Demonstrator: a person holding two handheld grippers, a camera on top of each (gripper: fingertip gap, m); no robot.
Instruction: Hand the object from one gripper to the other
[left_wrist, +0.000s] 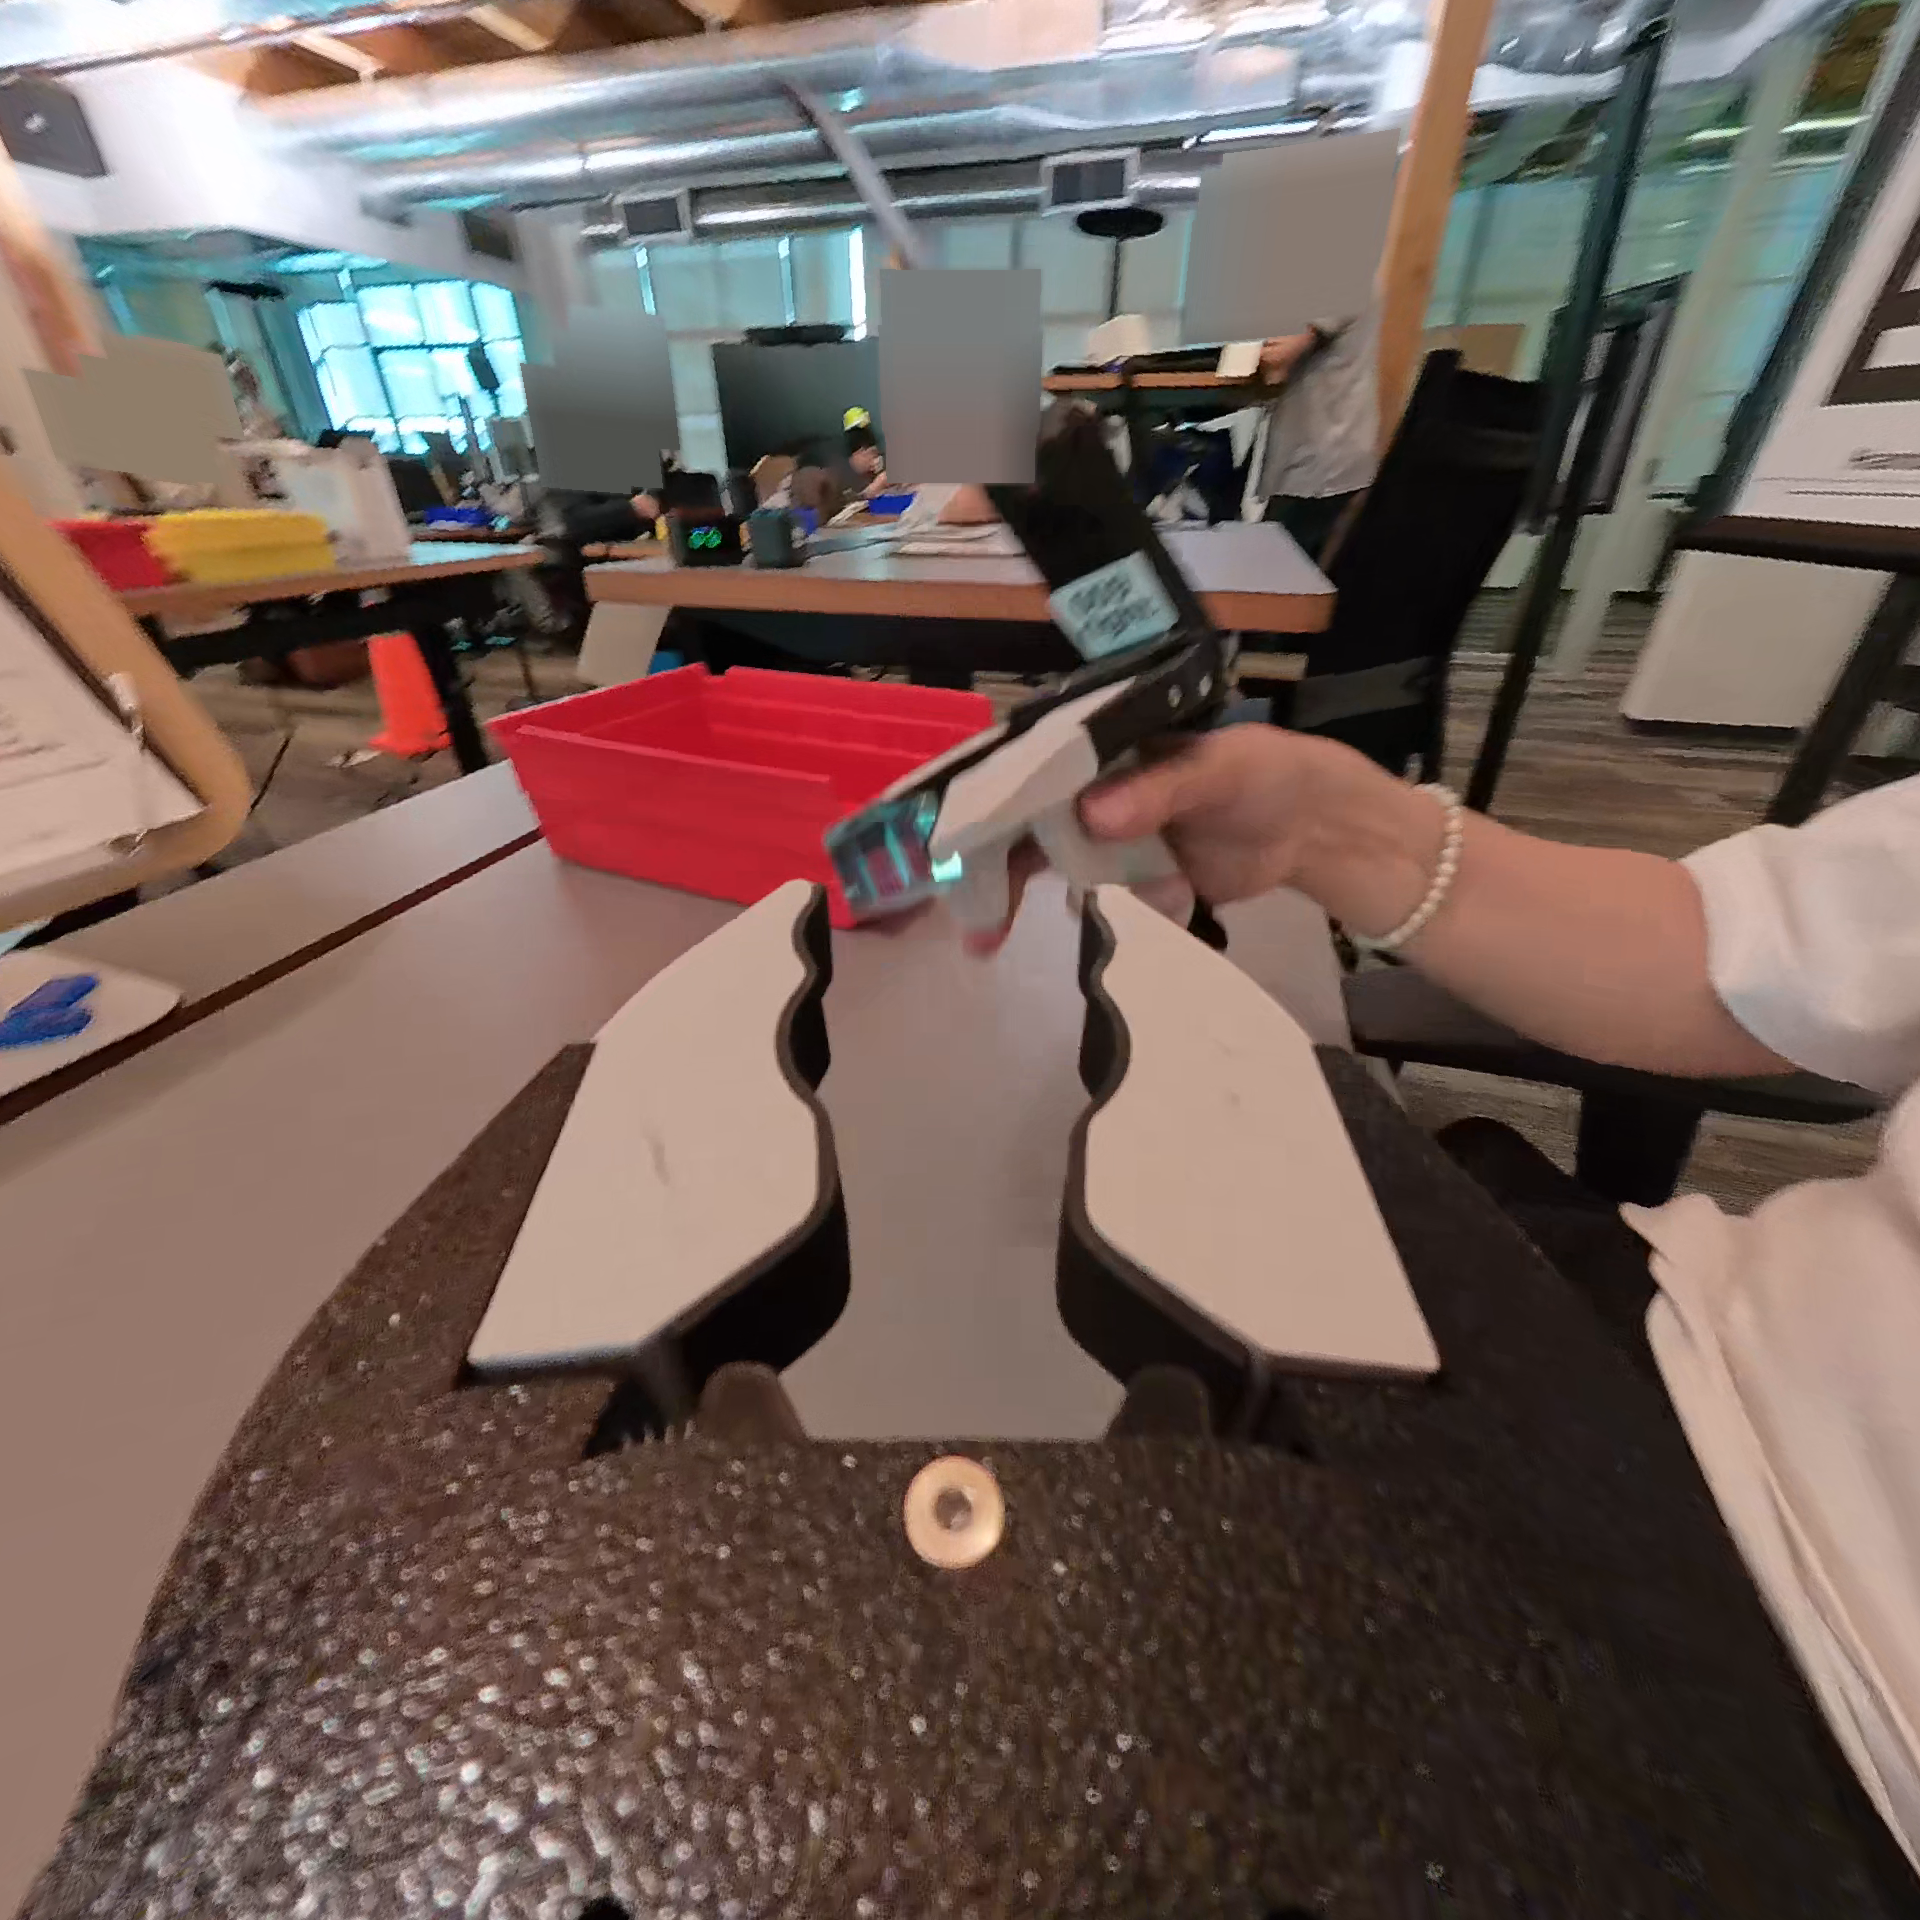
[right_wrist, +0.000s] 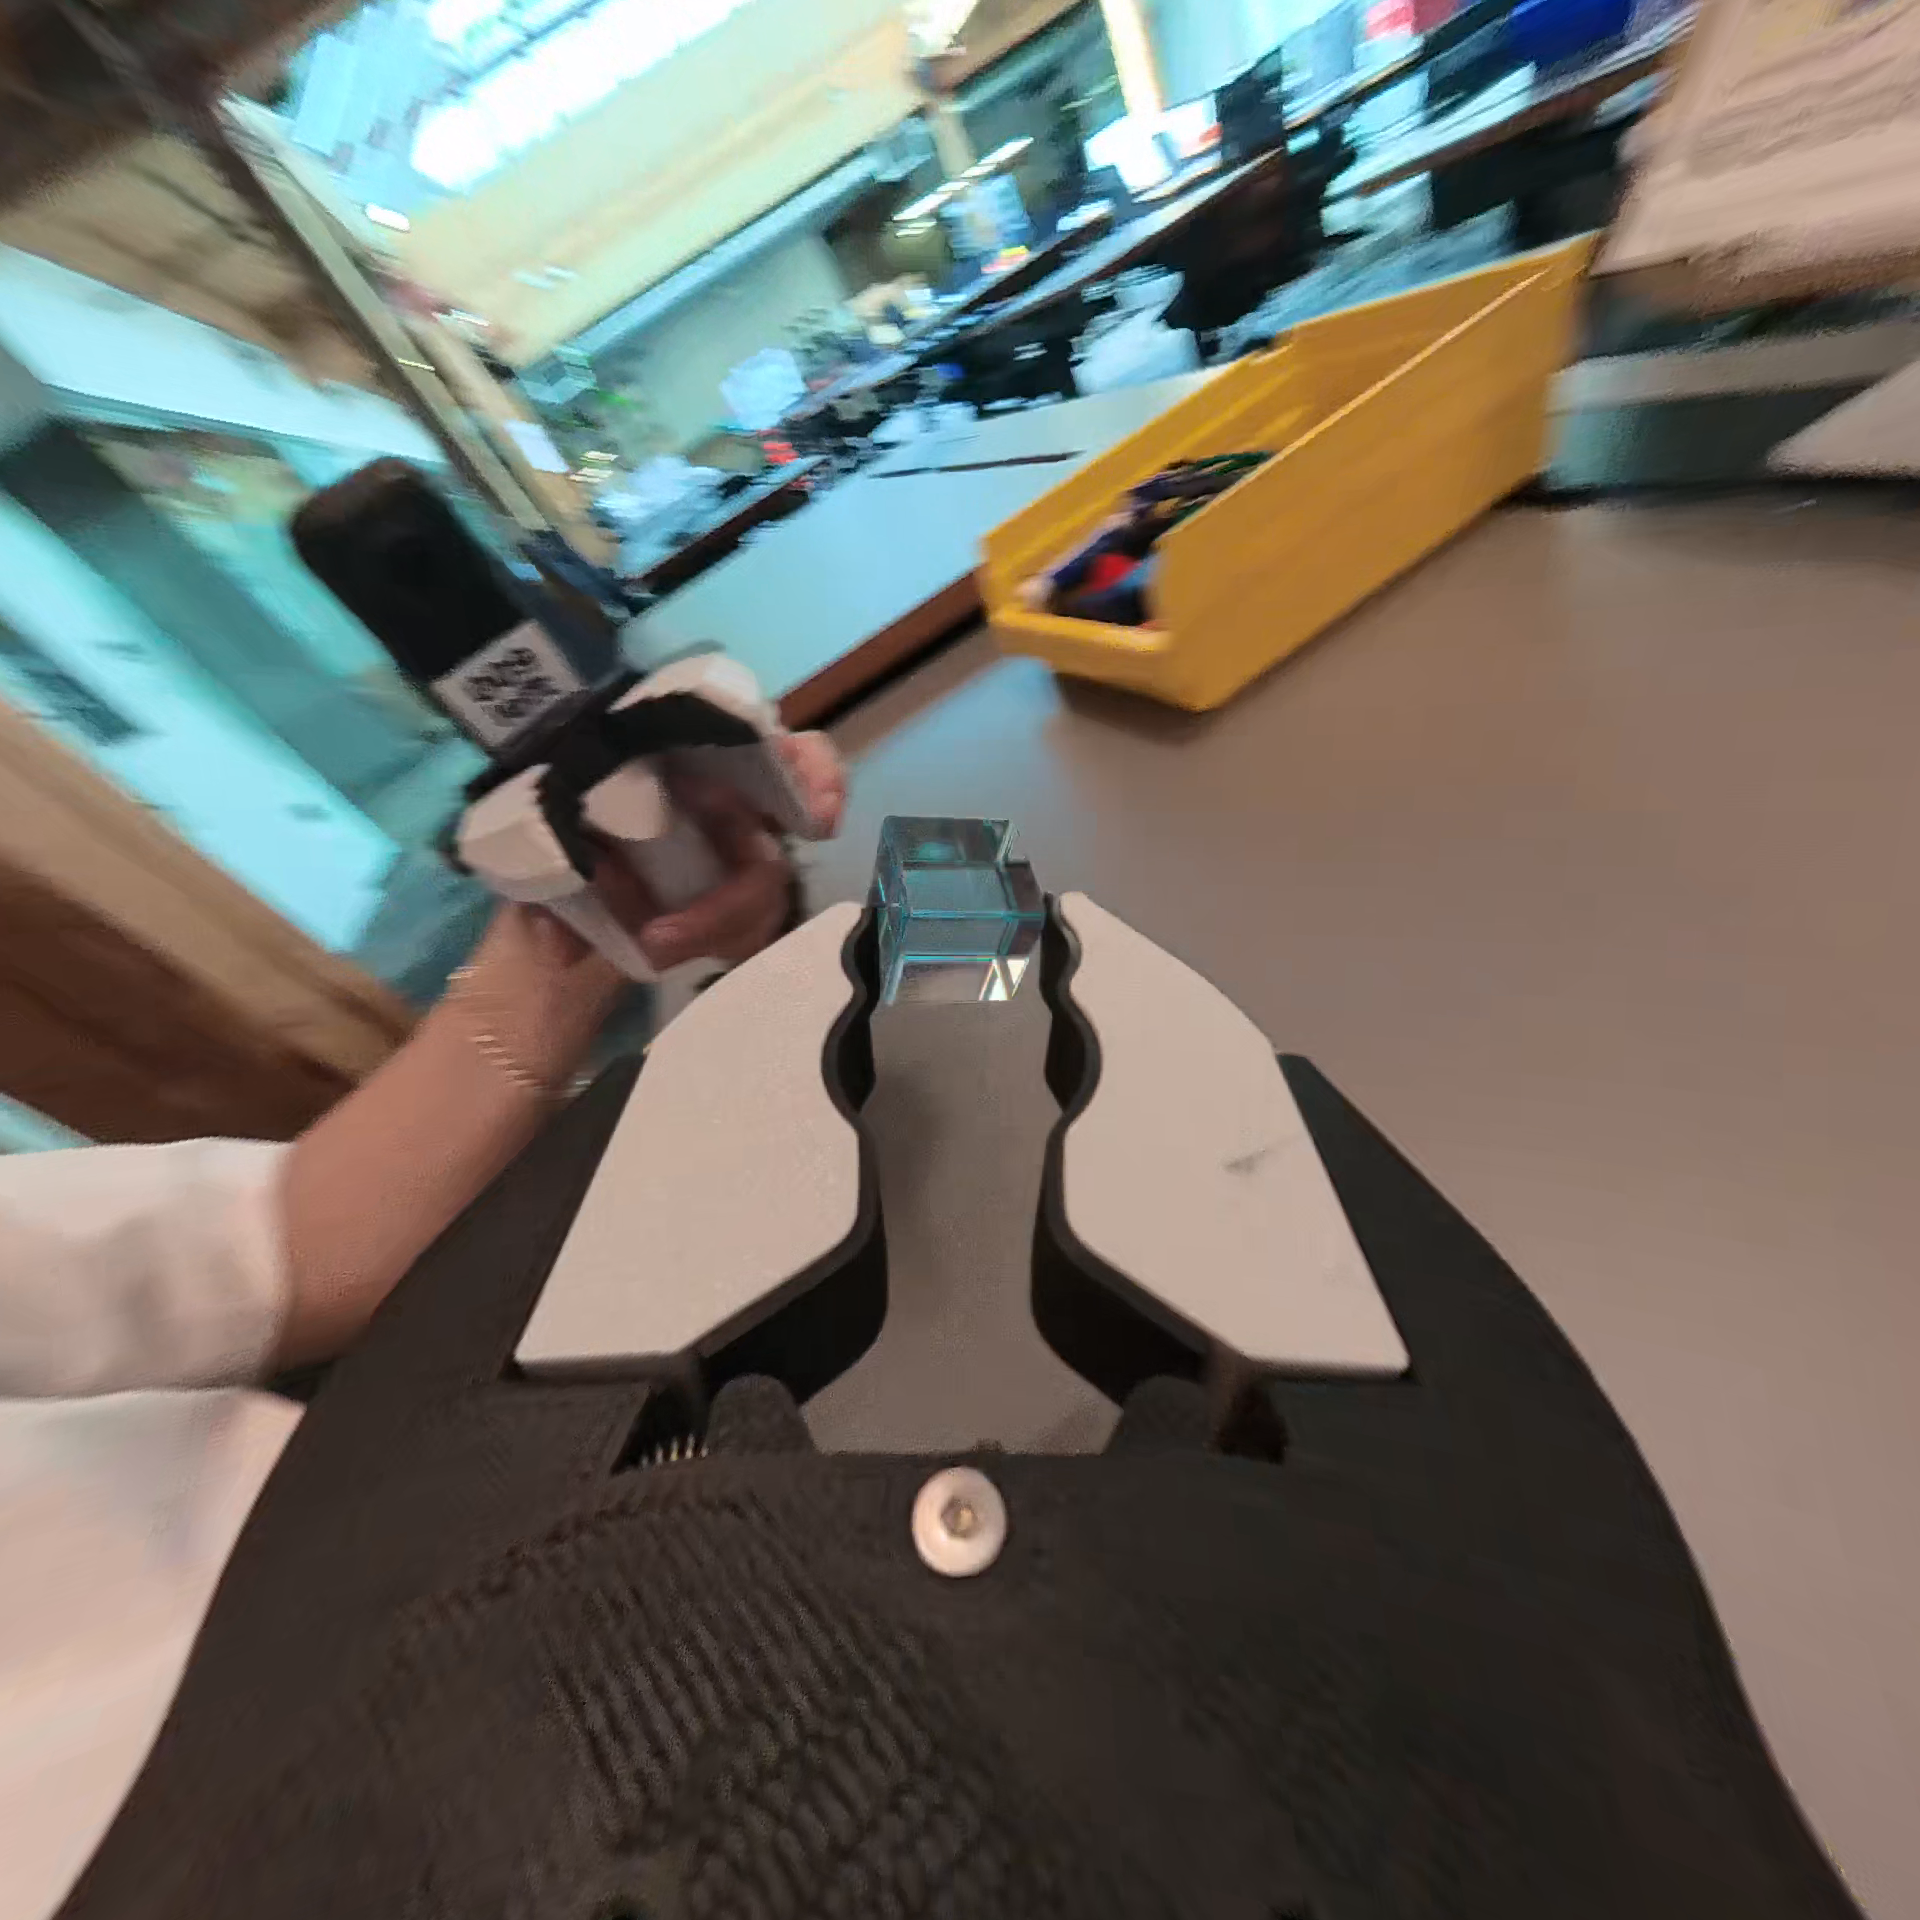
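A clear glass-like cube (right_wrist: 954, 914) sits between the tips of my right gripper (right_wrist: 958, 940), which is shut on it and holds it above the grey table (right_wrist: 1455, 831). In the left wrist view the right gripper (left_wrist: 909, 847) comes in from the right in a person's hand (left_wrist: 1226, 821), with the cube (left_wrist: 881, 868) at its tip. My left gripper (left_wrist: 954, 920) is open and empty, its fingertips just below and in front of the cube. In the right wrist view the left gripper (right_wrist: 582, 821) is to the left of the cube, held in a hand.
A red bin (left_wrist: 727, 769) stands on the table just behind the cube. A yellow bin (right_wrist: 1351, 499) holding several coloured items stands at the far right of the table (left_wrist: 312, 1091). White sleeves (left_wrist: 1829, 935) and forearms flank both grippers. Desks and chairs fill the background.
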